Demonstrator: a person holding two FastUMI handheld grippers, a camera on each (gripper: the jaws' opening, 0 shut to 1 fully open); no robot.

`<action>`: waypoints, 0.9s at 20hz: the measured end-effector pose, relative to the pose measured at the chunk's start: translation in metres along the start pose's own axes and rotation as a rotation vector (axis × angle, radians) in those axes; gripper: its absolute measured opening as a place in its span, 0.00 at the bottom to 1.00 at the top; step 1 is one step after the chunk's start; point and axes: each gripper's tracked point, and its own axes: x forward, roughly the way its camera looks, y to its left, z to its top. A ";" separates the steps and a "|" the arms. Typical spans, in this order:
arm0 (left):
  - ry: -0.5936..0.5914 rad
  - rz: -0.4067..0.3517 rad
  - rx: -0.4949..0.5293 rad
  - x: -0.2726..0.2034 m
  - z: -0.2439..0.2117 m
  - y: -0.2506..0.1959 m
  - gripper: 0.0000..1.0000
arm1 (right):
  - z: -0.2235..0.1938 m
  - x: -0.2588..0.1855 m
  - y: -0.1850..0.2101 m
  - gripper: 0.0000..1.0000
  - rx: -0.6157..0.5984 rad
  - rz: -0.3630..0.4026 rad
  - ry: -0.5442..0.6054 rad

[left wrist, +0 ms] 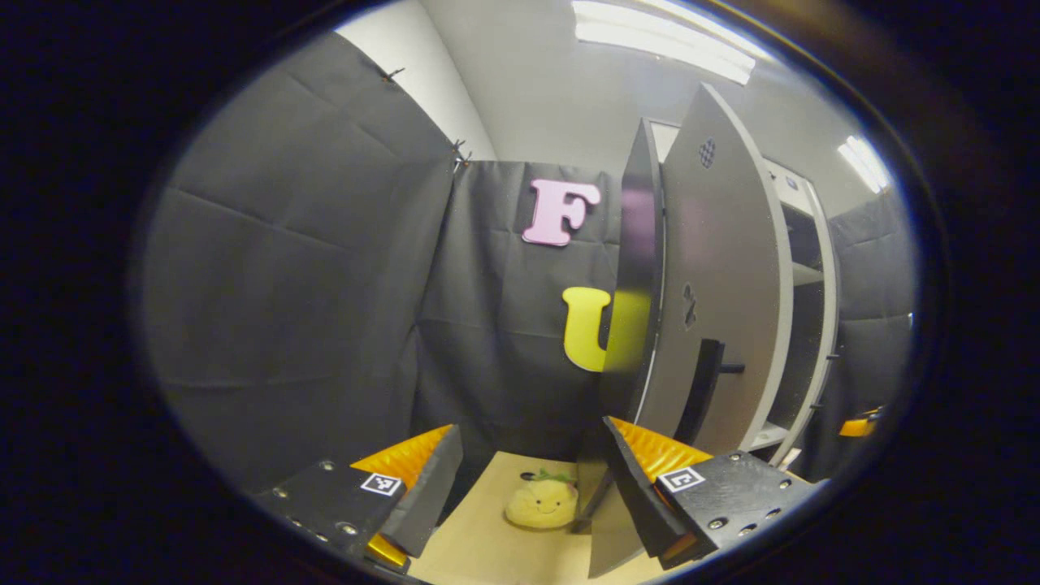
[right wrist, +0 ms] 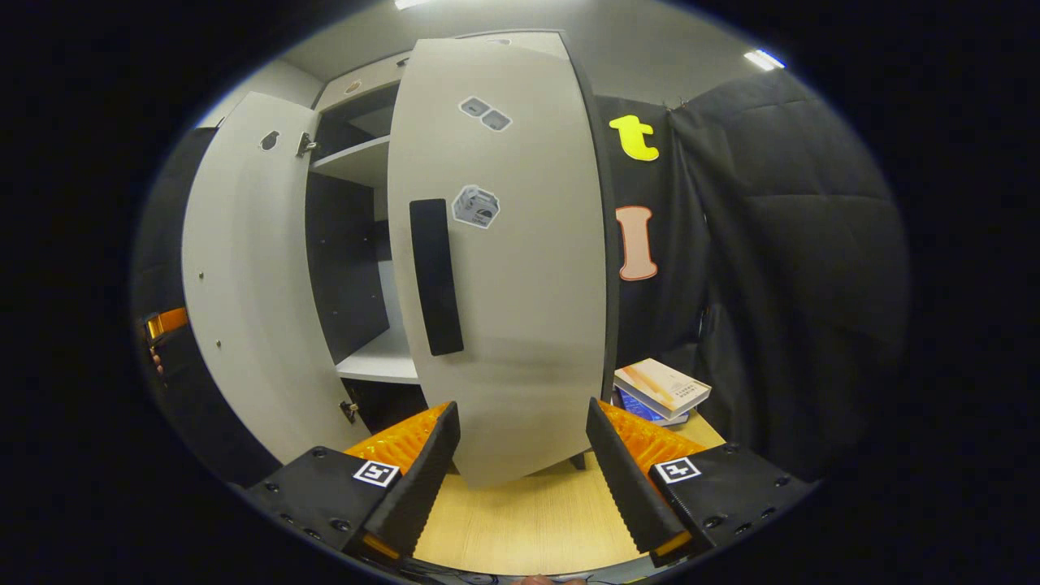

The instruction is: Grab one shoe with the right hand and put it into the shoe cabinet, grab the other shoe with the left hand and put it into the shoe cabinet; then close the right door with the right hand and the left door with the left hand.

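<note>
The shoe cabinet (right wrist: 357,162) stands on the table (right wrist: 520,520), pale grey outside with dark inner walls and light shelves. Its right door (right wrist: 520,268), bearing a dark vertical handle (right wrist: 435,276), is half-open; the left door (right wrist: 244,284) swings wide open.

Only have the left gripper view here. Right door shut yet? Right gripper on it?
Observer: Not shut. In the right gripper view the right door stands partly open, with its black handle facing the camera.
Operator: And the gripper?
Observer: The right gripper is open, aimed at the door's lower edge. Its fingers sit to either side and, as far as I can tell, they are not pressing on it.
</note>
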 end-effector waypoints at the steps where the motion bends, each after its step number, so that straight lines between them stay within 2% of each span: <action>1: -0.008 -0.021 -0.005 0.009 0.005 -0.002 0.97 | -0.002 -0.003 -0.002 0.98 0.003 -0.008 0.004; 2: -0.007 -0.039 0.000 0.017 0.006 -0.004 1.00 | -0.002 -0.006 -0.004 0.98 0.004 -0.018 0.005; 3: -0.005 -0.058 0.014 0.025 0.008 -0.008 0.97 | -0.004 -0.008 -0.008 0.98 0.002 -0.031 0.006; 11: 0.027 -0.238 0.174 0.073 0.011 -0.063 1.00 | -0.016 -0.023 -0.028 0.98 0.051 -0.103 0.021; 13: 0.027 -0.237 0.196 0.075 0.014 -0.066 1.00 | -0.022 -0.026 -0.033 0.98 0.050 -0.115 0.028; 16: 0.052 -0.246 0.170 0.071 0.008 -0.067 1.00 | -0.031 -0.027 -0.035 0.98 0.059 -0.121 0.051; 18: 0.064 -0.274 0.170 0.071 0.007 -0.073 0.94 | -0.032 -0.028 -0.036 0.98 0.065 -0.125 0.049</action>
